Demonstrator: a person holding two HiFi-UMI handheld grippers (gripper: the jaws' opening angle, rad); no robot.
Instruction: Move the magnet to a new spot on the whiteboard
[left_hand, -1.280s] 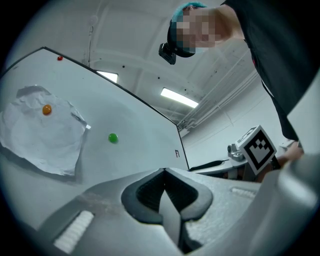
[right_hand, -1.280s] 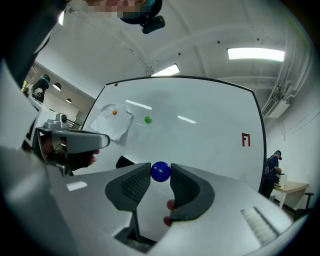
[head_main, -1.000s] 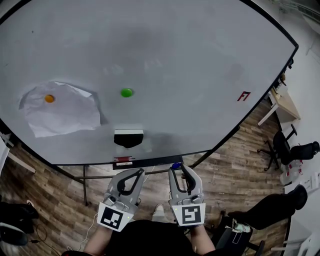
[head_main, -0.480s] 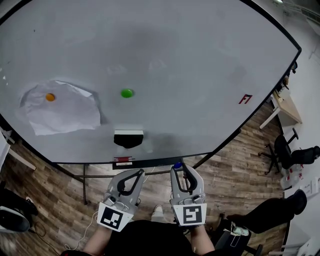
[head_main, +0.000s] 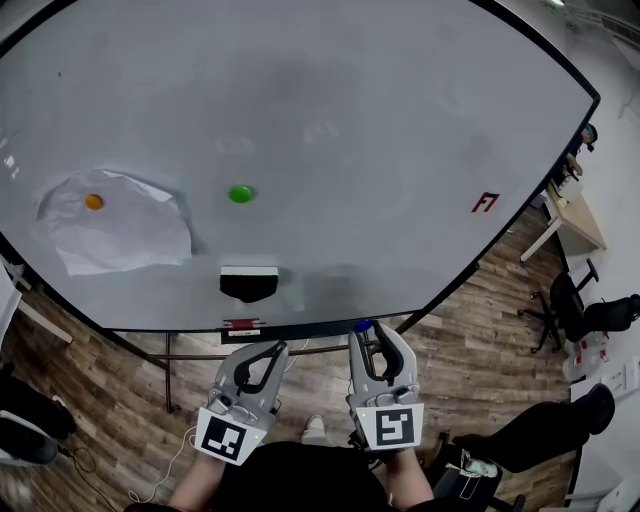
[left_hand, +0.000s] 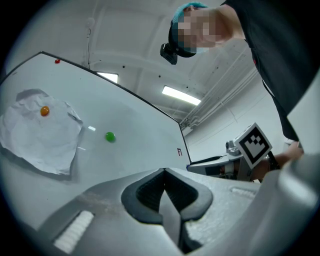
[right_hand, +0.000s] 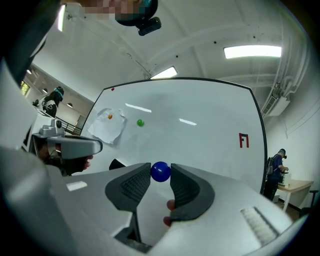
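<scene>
— Where's the blue magnet (right_hand: 160, 171)?
— Pinched between the right gripper (head_main: 366, 330) tips, below the whiteboard (head_main: 400, 150) edge, off its surface.
— And the left gripper (head_main: 275, 347)?
— Jaws closed together, nothing in them.

A blue magnet (right_hand: 160, 171), a green magnet (head_main: 240, 194) and an orange magnet (head_main: 94, 202); white paper (head_main: 130, 240); pale grey whiteboard (head_main: 380, 100), black-framed, bearing a red mark (head_main: 485, 202); brown wood-grain floor (head_main: 120, 380).

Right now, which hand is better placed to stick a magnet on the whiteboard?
Right. The right tongs grip the blue magnet and face bare whiteboard; the left tongs are shut and empty.
</scene>
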